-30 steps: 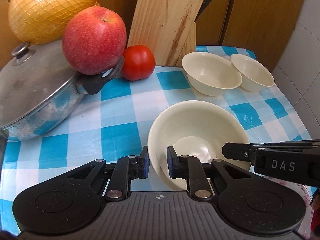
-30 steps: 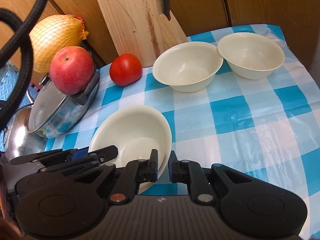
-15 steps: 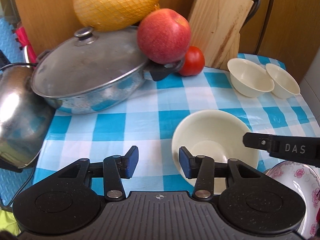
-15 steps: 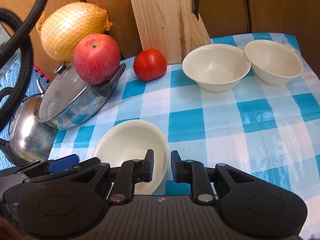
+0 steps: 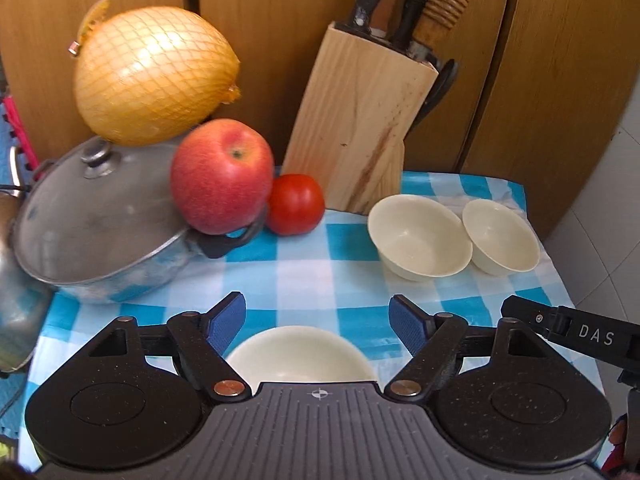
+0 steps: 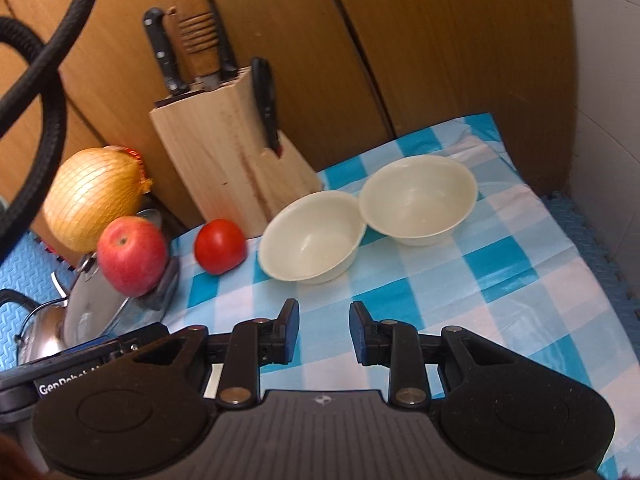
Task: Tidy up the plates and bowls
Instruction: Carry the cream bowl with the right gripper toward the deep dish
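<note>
A large cream bowl (image 5: pixel 300 354) sits on the blue checked cloth (image 5: pixel 304 276) just below my left gripper (image 5: pixel 318 322), which is open and empty above it. Two smaller cream bowls stand side by side at the back: one (image 5: pixel 418 238) (image 6: pixel 312 236) nearer the knife block, one (image 5: pixel 500 238) (image 6: pixel 418 202) at the right. My right gripper (image 6: pixel 324 330) is open and empty, above the cloth in front of these two bowls. Its body shows in the left wrist view (image 5: pixel 576 336).
A wooden knife block (image 5: pixel 360 128) (image 6: pixel 232 160) stands against the wooden back panel. A tomato (image 5: pixel 295 204) (image 6: pixel 220 246), an apple (image 5: pixel 222 176) on a lidded steel pot (image 5: pixel 96 220), a netted pomelo (image 5: pixel 152 76) and a kettle (image 6: pixel 40 328) crowd the left. A tiled wall bounds the right.
Both grippers opened wide and pulled back and up from the large bowl, which stays on the cloth. The right gripper now looks toward the two back bowls.
</note>
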`<state>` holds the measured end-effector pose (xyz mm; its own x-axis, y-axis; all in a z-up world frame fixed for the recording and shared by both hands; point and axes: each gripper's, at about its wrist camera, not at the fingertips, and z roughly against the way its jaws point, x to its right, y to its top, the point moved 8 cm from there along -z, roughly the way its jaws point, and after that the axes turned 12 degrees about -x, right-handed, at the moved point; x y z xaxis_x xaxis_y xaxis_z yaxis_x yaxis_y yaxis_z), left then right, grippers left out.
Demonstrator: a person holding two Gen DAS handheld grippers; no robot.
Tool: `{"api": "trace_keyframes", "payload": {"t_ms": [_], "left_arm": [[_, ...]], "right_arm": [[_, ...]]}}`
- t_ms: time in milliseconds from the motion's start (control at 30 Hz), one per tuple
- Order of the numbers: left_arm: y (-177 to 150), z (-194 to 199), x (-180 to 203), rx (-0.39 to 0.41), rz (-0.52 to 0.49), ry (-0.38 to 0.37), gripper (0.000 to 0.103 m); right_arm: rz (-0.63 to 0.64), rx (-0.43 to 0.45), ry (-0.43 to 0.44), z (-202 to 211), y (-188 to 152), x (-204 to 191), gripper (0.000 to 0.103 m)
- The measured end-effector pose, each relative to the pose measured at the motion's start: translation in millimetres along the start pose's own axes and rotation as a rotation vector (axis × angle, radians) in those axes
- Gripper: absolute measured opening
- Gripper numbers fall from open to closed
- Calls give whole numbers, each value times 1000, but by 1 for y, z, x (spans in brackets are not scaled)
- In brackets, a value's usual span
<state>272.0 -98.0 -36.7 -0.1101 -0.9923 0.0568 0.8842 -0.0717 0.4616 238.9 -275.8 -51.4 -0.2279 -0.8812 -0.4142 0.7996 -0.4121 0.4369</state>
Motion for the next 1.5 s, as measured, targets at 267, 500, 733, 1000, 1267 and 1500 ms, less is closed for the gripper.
{"api": "trace_keyframes", "payload": {"t_ms": [267, 500, 733, 1000, 1267, 1500], "left_arm": [[36, -36, 28, -23, -17, -11, 81], [52, -73, 34, -62, 1, -20, 78], [59, -98, 35, -88, 18, -43, 72], [63, -126, 37, -127, 32, -80, 54], [60, -138, 46, -152, -60, -57, 24], [41, -112, 42, -158, -119, -9, 24]], "right_arm": [[-82, -28, 25, -33, 28, 8, 26], [-108, -37, 28, -56, 44, 4, 26], [-147, -79, 26, -77, 49, 8, 26], [-174, -114, 38, -104, 46, 11, 22], [-135, -140, 28, -108, 41, 6, 12], [-102, -187, 46, -86, 18, -5, 13]]}}
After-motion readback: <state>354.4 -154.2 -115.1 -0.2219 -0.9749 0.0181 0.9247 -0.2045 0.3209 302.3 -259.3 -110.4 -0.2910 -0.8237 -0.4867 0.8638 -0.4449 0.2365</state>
